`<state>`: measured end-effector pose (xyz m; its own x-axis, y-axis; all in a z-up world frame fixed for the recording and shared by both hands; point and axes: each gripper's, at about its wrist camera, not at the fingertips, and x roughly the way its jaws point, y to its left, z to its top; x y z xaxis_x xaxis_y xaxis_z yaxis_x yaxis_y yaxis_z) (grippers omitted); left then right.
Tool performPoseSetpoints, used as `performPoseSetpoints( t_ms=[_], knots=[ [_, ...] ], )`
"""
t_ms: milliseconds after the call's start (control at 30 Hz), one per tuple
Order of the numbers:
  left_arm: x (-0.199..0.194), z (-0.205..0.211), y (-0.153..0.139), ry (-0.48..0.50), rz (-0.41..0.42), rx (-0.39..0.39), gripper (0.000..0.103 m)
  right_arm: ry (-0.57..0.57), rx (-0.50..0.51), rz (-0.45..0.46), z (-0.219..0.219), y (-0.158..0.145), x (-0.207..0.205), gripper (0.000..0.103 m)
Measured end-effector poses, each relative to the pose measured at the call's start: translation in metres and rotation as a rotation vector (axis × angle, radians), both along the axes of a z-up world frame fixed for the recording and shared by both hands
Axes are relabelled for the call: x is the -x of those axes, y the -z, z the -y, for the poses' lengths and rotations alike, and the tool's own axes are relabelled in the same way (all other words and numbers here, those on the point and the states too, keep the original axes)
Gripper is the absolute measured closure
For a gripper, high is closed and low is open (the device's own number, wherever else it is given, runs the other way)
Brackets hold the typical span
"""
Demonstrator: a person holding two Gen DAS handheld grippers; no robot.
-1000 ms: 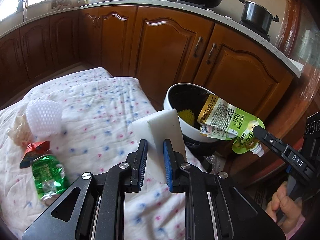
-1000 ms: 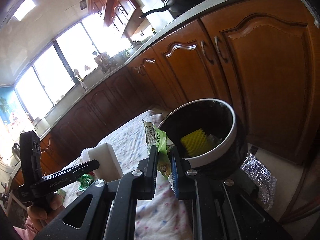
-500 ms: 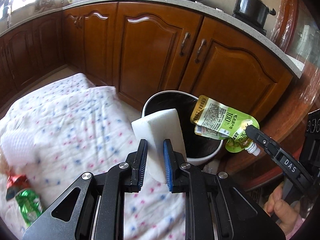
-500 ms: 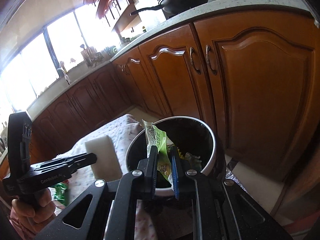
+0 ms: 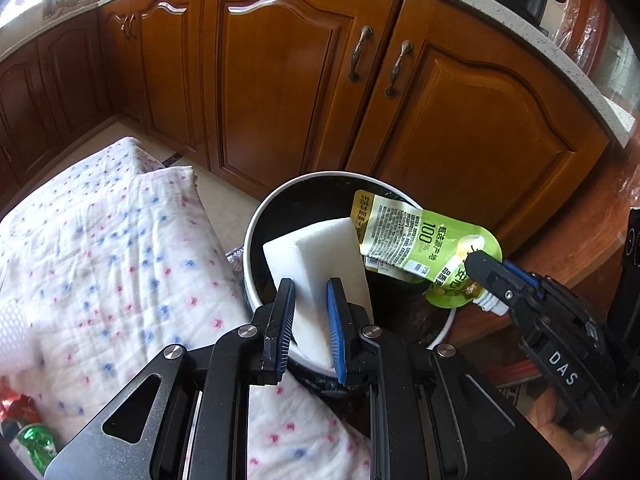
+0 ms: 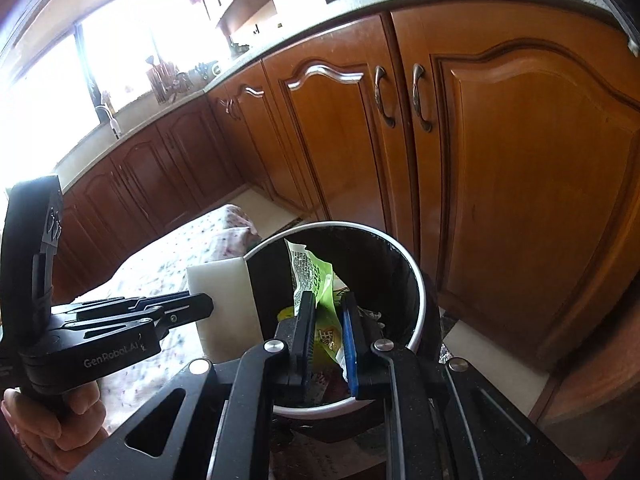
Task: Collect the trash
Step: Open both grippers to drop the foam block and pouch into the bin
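Note:
My left gripper (image 5: 311,292) is shut on a white foam block (image 5: 316,256) and holds it over the near rim of the round white trash bin (image 5: 256,216) with a black liner. My right gripper (image 6: 326,320) is shut on a green juice pouch (image 6: 316,276), holding it above the bin's opening; the pouch also shows in the left wrist view (image 5: 424,248), next to the foam block. The bin (image 6: 416,280) holds some trash at its bottom, mostly hidden by the pouch and fingers.
A bed with a dotted white quilt (image 5: 108,252) lies left of the bin. A crushed green can (image 5: 34,446) and a white foam net (image 5: 12,336) lie on it at the far left. Brown kitchen cabinets (image 5: 280,80) stand close behind the bin.
Both grippers have moved toward the bin with their loads. The foam block and the pouch now hang over the bin's opening, closer together than before.

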<state>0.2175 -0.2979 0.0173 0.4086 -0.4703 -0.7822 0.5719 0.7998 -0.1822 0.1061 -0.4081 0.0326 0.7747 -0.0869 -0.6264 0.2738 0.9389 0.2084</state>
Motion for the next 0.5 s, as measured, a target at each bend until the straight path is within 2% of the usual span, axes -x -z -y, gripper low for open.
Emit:
performPoseSetpoints(
  t_ms=[233, 367, 433, 500],
  knots=[
    [-0.006, 0.012, 0.012, 0.006, -0.042, -0.017, 0.084, 0.012, -0.040, 0.005, 0.012, 0.000, -0.006, 0.085],
    [-0.007, 0.010, 0.013, 0.008, -0.063, -0.007, 0.078, 0.018, -0.059, 0.032, 0.012, -0.003, -0.001, 0.054],
    [-0.005, 0.005, 0.012, 0.003, -0.063, -0.003, 0.059, 0.016, -0.066, 0.047, 0.011, -0.005, 0.003, 0.053],
    [-0.003, -0.002, 0.011, -0.007, -0.053, 0.006, 0.057, 0.020, -0.083, 0.071, 0.009, -0.007, 0.010, 0.044]
  ],
)
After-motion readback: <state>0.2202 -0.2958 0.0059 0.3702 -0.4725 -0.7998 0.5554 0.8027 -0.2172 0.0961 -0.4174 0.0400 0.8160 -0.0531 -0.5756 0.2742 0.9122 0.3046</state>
